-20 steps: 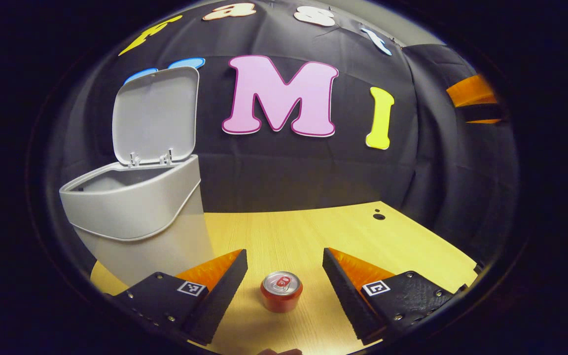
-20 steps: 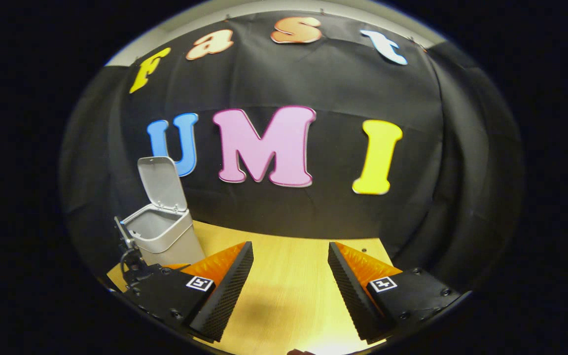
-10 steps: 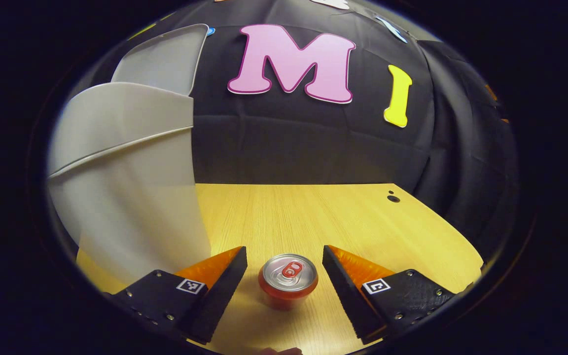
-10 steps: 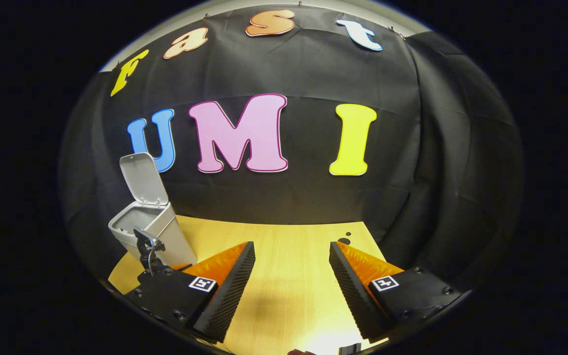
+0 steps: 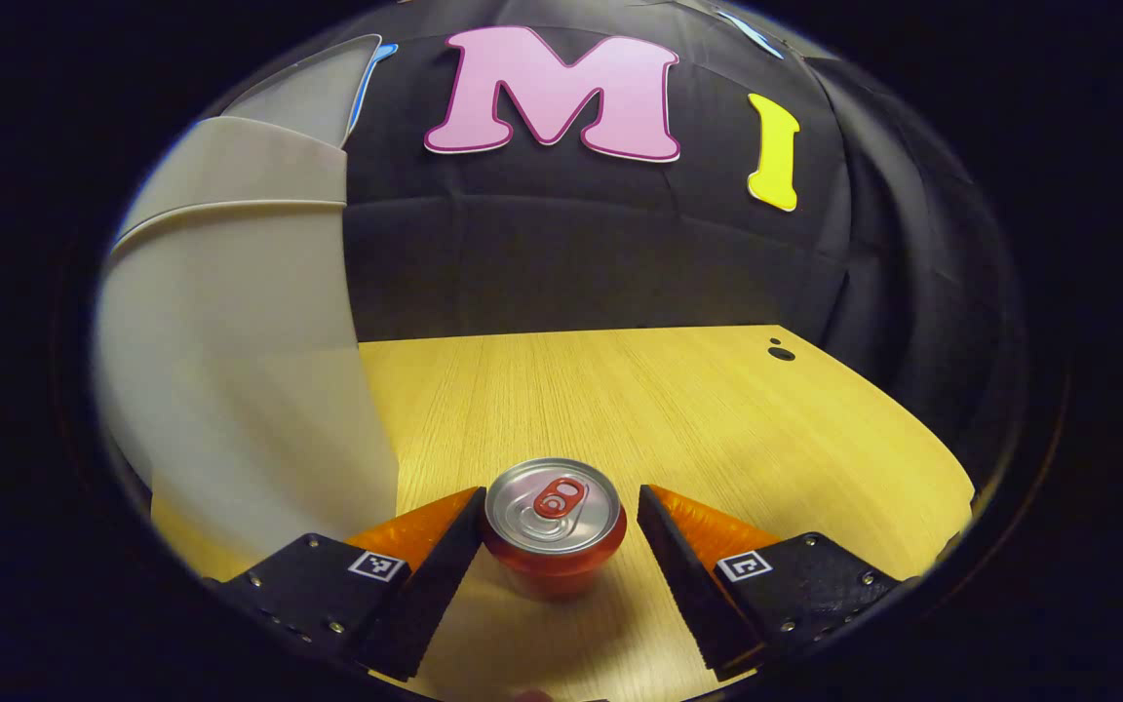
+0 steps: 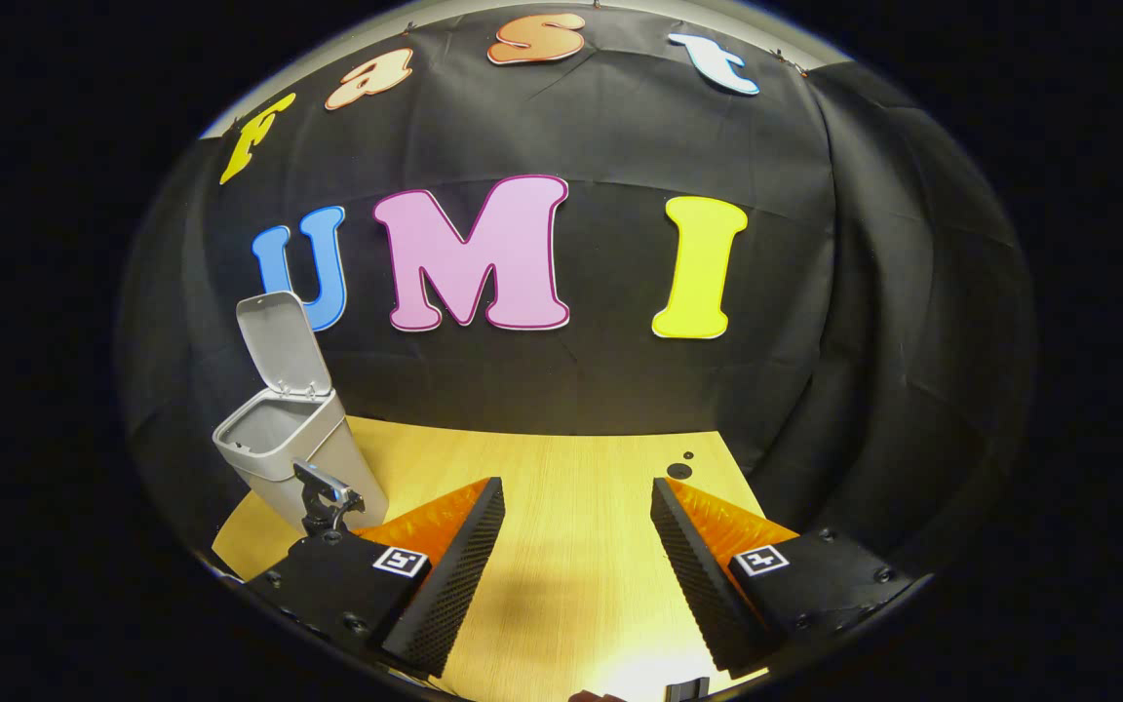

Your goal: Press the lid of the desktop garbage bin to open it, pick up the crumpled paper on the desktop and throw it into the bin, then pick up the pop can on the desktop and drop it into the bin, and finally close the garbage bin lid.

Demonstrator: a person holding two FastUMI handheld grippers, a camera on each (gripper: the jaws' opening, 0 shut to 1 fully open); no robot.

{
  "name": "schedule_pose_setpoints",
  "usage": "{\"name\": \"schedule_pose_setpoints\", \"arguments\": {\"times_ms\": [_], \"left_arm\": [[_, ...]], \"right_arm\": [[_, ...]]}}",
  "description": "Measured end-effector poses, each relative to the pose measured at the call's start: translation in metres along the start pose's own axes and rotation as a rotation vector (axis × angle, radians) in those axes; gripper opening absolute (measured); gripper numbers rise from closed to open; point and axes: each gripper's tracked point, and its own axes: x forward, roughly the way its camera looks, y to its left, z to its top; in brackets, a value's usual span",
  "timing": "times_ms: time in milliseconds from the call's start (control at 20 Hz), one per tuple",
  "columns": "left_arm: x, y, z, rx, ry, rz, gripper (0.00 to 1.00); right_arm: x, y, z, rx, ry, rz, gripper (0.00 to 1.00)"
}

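- Left gripper view: the left gripper [image 5: 556,546] is spread wide, its fingers flanking the pop can [image 5: 554,526], which stands upright on the wooden table [image 5: 698,409]. The left finger is just beside the can, perhaps touching; the right finger stands apart.
- The grey garbage bin [image 5: 240,351] rises close on the left, its lid [image 5: 313,88] raised.
- Right gripper view: the right gripper [image 6: 573,556] is spread open above bare tabletop, holding nothing.
- The bin [image 6: 293,453] stands far left with its lid [image 6: 279,341] upright.
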Motion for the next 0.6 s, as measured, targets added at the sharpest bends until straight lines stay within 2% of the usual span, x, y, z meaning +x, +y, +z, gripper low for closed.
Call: {"name": "schedule_pose_setpoints", "arguments": {"times_ms": [300, 350, 400, 600], "left_arm": [[0.009, 0.009, -0.014, -0.002, 0.037, 0.030, 1.00], [0.010, 0.010, -0.016, 0.010, 0.034, 0.039, 0.97], [0.012, 0.009, -0.014, 0.021, 0.033, 0.036, 0.85], [0.011, 0.011, -0.011, 0.054, 0.030, 0.043, 0.83]], "right_arm": [[-0.003, -0.008, -0.004, 0.001, 0.012, -0.015, 0.97], [-0.002, -0.010, -0.004, 0.004, 0.012, -0.015, 0.97], [-0.002, -0.010, -0.006, 0.005, 0.015, -0.015, 0.98], [-0.002, -0.009, -0.008, -0.003, 0.018, -0.010, 0.98]]}}
